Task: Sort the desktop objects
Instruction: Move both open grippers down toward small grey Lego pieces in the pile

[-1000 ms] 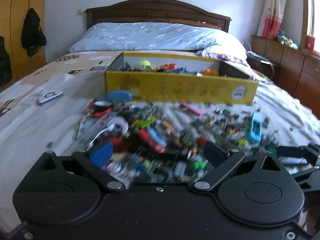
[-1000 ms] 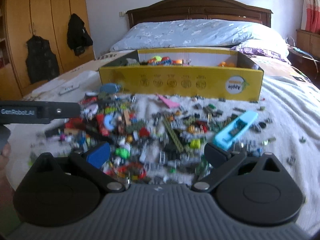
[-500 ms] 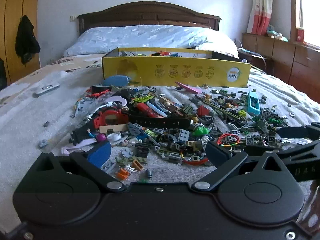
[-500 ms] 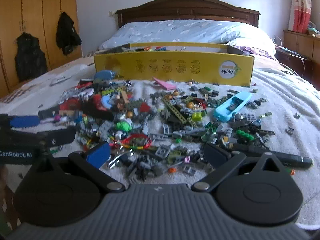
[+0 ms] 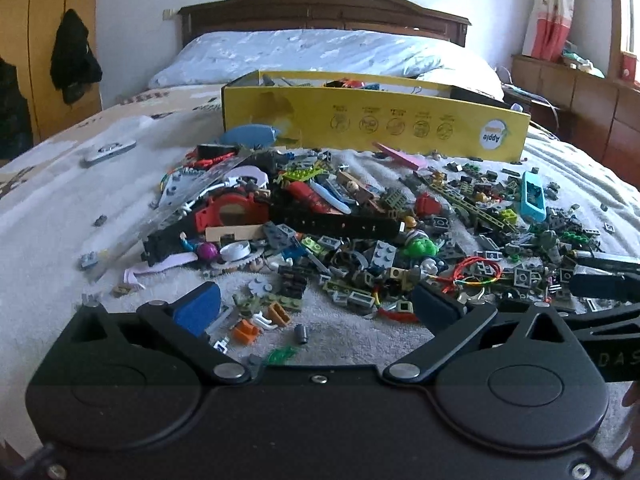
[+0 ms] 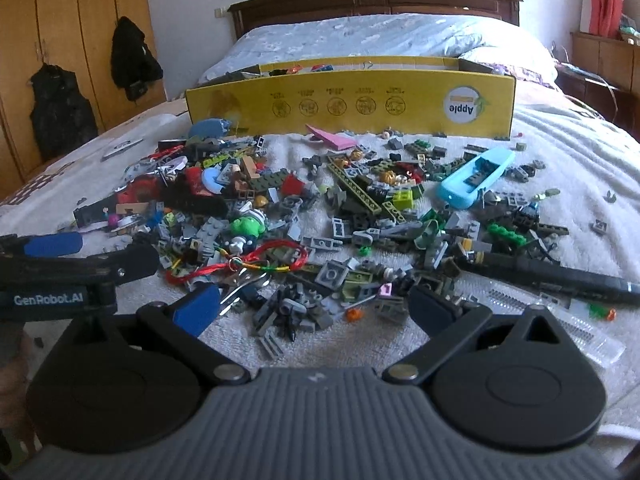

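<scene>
A wide pile of small toy bricks and trinkets [image 5: 360, 232] [image 6: 320, 220] covers the white blanket. Behind it stands a yellow cardboard box [image 5: 376, 124] [image 6: 352, 106] holding some pieces. My left gripper [image 5: 318, 306] hovers open low over the pile's near edge, above orange bits [image 5: 246, 330]. My right gripper [image 6: 314, 306] is open too, close over grey bricks [image 6: 288, 312] and a red cord bracelet [image 6: 260, 258]. A light blue silicone case [image 5: 533, 196] [image 6: 476, 178] and a black pen [image 6: 548, 276] lie to the right.
A red and black watch [image 5: 228, 216] lies left in the pile. A clear plastic strip [image 6: 560, 320] rests near the right fingers. A grey remote [image 5: 110, 151] lies on the bed's left. Pillows, headboard [image 5: 320, 4], wardrobe and a wooden dresser [image 5: 580, 92] surround the bed.
Both grippers have dropped lower and drawn back toward the pile's near edge, then settled; the view has sharpened. Both stay open with nothing held.
</scene>
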`<control>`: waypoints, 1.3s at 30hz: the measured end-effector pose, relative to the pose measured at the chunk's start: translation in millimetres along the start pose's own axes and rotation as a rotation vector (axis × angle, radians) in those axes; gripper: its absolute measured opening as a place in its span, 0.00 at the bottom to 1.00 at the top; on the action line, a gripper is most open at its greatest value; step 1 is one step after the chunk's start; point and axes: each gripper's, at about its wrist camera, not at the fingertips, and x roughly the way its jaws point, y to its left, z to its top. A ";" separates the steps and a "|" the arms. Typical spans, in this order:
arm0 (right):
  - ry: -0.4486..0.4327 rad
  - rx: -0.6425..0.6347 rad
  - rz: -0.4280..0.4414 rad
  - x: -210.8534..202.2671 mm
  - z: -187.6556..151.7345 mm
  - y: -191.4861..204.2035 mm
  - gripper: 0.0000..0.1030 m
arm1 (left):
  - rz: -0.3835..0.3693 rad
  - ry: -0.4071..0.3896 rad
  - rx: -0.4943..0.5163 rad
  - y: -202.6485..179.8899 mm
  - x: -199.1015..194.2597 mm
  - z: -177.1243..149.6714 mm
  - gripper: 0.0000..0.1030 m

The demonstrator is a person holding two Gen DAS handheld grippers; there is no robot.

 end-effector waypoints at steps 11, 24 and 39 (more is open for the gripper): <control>-0.006 0.023 -0.029 -2.8 -6.1 -2.0 1.00 | 0.071 0.012 0.000 3.1 -1.2 -9.1 0.99; -0.076 0.003 -0.016 1.2 -27.0 -6.4 1.00 | 0.006 0.004 -0.048 13.9 -3.5 -19.7 0.99; -0.135 -0.015 -0.014 -25.3 -43.5 -42.3 1.00 | -0.276 -0.113 0.067 -41.7 -19.5 -19.3 0.56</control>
